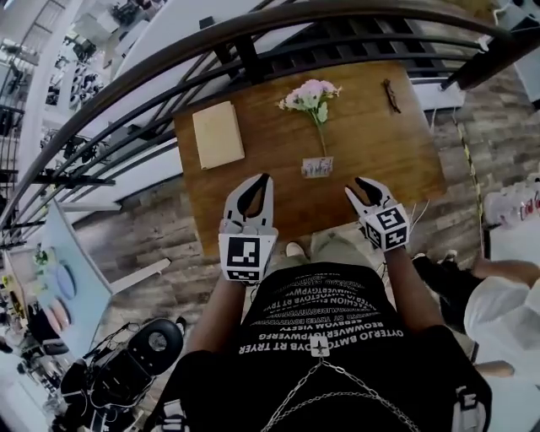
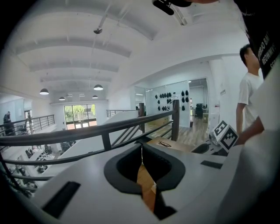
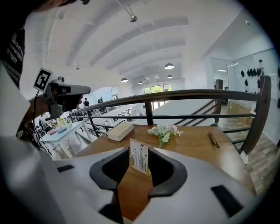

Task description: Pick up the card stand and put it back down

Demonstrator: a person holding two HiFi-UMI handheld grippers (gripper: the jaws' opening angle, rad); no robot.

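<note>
1. reaching in for the pick is, as judged, the step in hand: the card stand (image 1: 317,167) stands upright on the table (image 1: 396,160), close to the near edge and about midway along it, with nothing touching it.
2. right gripper (image 1: 364,191) hovers over the near edge, to the right of the stand. its jaws are spread with nothing between the pads. its own view shows the stand framed in the gap, beyond the tips.
3. left gripper (image 1: 255,187) hangs over the near edge to the stand's left, with its jaw tips pressed together and empty.
4. next move, as judged: bring the right gripper forward and a little leftward until the pads flank the card, then close gently. so thin and light a thing may tip if one pad nudges it first.
5. open room: bare wood lies on both sides of the stand. the flowers (image 1: 310,94) lie behind it with the stem end near. the tan book (image 1: 218,133) sits toward the far left corner and a small dark item (image 1: 391,94) by the far right corner, both well apart. the railing (image 1: 253,25) runs beyond the far edge.
</note>
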